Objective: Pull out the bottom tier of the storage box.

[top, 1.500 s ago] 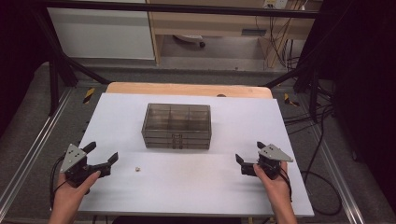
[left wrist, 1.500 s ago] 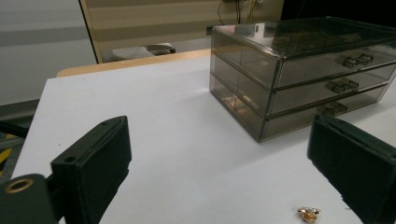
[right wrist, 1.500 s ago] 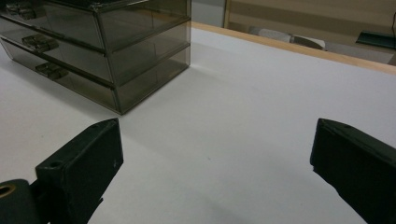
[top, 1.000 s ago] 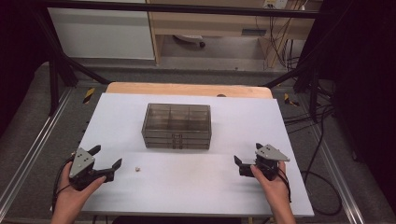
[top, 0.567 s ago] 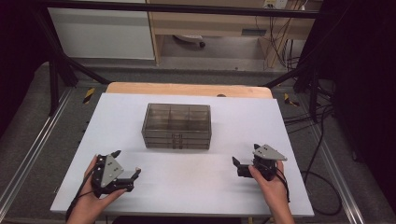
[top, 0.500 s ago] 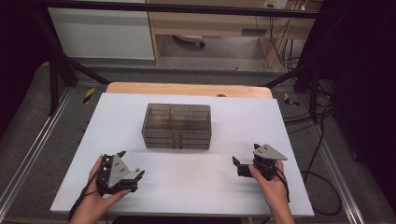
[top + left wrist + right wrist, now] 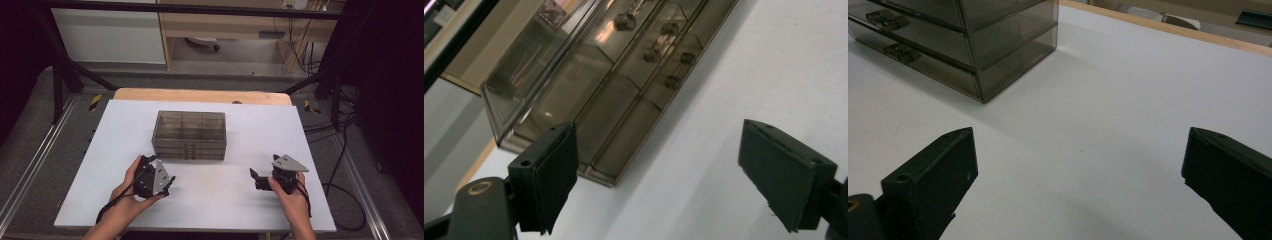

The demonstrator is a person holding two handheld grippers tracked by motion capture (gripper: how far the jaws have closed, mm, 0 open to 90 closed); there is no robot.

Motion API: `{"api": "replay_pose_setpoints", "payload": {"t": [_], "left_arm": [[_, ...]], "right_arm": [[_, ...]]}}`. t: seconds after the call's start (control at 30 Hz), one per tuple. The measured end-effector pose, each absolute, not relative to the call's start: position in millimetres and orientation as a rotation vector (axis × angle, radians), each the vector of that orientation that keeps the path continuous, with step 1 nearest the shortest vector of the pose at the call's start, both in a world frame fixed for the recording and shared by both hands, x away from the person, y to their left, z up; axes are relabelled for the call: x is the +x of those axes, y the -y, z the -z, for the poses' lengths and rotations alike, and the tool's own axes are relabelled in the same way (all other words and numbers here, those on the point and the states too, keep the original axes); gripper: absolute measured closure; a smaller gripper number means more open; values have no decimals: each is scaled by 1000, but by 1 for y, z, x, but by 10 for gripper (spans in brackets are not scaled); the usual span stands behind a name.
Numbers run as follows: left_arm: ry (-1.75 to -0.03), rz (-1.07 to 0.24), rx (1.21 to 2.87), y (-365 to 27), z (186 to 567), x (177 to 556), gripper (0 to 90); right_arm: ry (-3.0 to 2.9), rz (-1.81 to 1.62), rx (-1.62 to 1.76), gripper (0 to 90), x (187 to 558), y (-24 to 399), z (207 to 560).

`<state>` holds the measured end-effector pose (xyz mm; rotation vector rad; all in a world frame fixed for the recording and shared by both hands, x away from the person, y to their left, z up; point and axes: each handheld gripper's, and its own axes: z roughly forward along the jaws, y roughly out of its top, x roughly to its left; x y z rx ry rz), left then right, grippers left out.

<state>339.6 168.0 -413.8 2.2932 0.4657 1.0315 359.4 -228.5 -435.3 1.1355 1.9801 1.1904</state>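
A smoky translucent drawer cabinet (image 7: pixel 189 135) stands on the white table top (image 7: pixel 250 210), a little toward twelve o'clock from the board's centre. Its top shows a grid of compartments, and its front, facing six o'clock, carries stacked shallow drawers with small knobs (image 7: pixel 652 55).

The left gripper (image 7: pixel 159 184) sits near the cabinet's front left corner, at about seven o'clock from it, held in the person's left hand (image 7: pixel 127 192), with its grey three-cornered plate turned up. In the left gripper view its two black jaws stand well apart with nothing between the pads; they have just been closing a little, though the gap is wide. Beyond them the cabinet runs tilted across the picture, its lower corner just past the left jaw, apart from it. The small drawer knobs lie toward one o'clock in that view.

The right gripper (image 7: pixel 256 179) rests at about four o'clock from the cabinet, well apart from it, in the person's right hand (image 7: pixel 292 197), its jaws pointing toward nine o'clock across the table. In the right gripper view its jaws are spread wide and empty over bare white surface, with the cabinet's corner at eleven o'clock and the table's wooden edge (image 7: pixel 1168 27) running across toward one o'clock.
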Motion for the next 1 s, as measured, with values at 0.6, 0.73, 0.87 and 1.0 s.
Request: {"api": "replay_pose_setpoints", "payload": {"t": [0.6,0.73,0.87,1.0], "left_arm": [[-297,-1243,2391,-129,425,347,272],[-280,-1272,2394,-127,434,344,316],[-173,-1373,2452,-121,448,336,362],[-136,-1394,2470,-119,452,334,425]], "right_arm": [[-1993,-1195,1139,16,361,229,435],[-1994,-1193,1138,16,361,229,435],[-1994,-1195,1140,16,361,228,434],[-1995,-1194,1134,16,360,228,434]]}}
